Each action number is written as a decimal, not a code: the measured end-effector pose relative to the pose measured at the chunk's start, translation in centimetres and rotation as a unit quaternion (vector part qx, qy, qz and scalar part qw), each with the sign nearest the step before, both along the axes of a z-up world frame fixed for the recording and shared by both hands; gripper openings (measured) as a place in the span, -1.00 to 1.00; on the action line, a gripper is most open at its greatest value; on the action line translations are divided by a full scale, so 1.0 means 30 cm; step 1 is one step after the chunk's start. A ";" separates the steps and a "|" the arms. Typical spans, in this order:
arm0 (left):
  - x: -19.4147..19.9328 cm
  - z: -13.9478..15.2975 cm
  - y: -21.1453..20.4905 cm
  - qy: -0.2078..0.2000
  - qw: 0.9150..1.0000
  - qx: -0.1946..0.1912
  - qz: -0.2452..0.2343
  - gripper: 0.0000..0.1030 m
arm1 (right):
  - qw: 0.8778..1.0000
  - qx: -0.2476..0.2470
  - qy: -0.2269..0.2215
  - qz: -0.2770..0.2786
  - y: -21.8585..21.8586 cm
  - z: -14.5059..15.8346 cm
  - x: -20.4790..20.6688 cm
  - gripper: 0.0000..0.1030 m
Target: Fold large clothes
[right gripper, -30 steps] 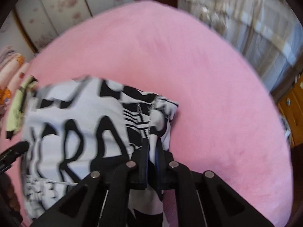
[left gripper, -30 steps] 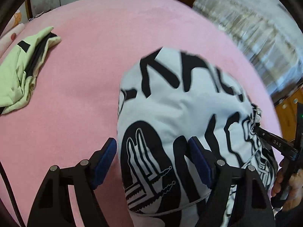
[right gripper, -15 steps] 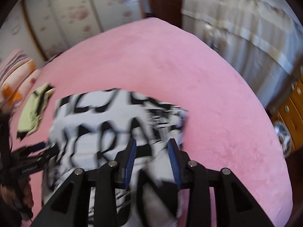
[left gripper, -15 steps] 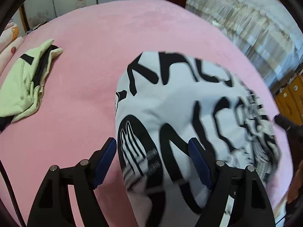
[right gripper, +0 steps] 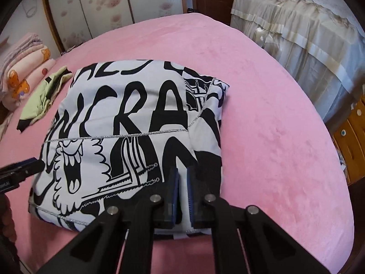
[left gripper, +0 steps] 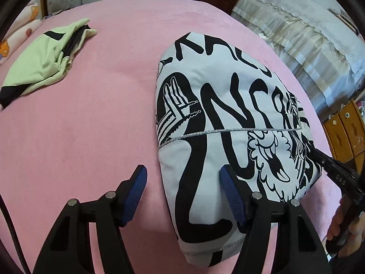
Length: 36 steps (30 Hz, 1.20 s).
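The soft, light garment [right gripper: 127,123] should be gripped at its hems: right gripper [right gripper: 181,182] jaws seemingly pinch one; left gripper [left gripper: 182,194] jaws are closing, astride its edge.

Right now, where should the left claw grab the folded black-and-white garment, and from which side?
Judging by its pose, take the black-and-white garment by its near-left corner, coming from the near side. That hem hangs free of the pink bed and already lies between the closing left claw pads, not yet pinched. The right claw is shut on the near-right hem, so the grips would match.
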State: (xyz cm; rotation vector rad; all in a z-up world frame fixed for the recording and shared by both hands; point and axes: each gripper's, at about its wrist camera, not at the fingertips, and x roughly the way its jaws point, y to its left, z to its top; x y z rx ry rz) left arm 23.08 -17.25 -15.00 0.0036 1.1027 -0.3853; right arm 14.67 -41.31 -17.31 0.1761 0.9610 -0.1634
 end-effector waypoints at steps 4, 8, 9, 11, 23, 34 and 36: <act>-0.034 0.028 -0.014 -0.006 1.000 0.018 -0.002 0.27 | 1.000 0.007 -0.002 0.001 0.014 0.052 -0.021 -0.81; -0.084 0.065 0.000 0.003 1.000 0.016 0.000 0.31 | 1.000 0.025 -0.007 -0.002 0.018 0.094 -0.077 -0.50; -0.096 0.076 0.002 0.005 1.000 0.015 0.002 0.38 | 1.000 0.026 -0.010 -0.003 0.019 0.102 -0.090 -0.34; -0.130 0.100 0.021 0.007 1.000 0.013 0.005 0.47 | 1.000 0.026 -0.016 -0.004 0.028 0.121 -0.132 -0.16; -0.267 0.219 0.109 0.001 1.000 0.028 0.004 0.52 | 0.999 0.030 -0.002 0.028 0.092 0.185 -0.256 0.07; -0.249 0.301 0.090 0.027 0.999 -0.019 -0.023 0.52 | 0.998 0.059 0.012 0.032 0.041 0.256 -0.222 0.08; -0.233 0.306 0.082 0.029 0.999 -0.020 -0.029 0.52 | 0.998 0.056 0.025 0.034 0.024 0.255 -0.195 0.08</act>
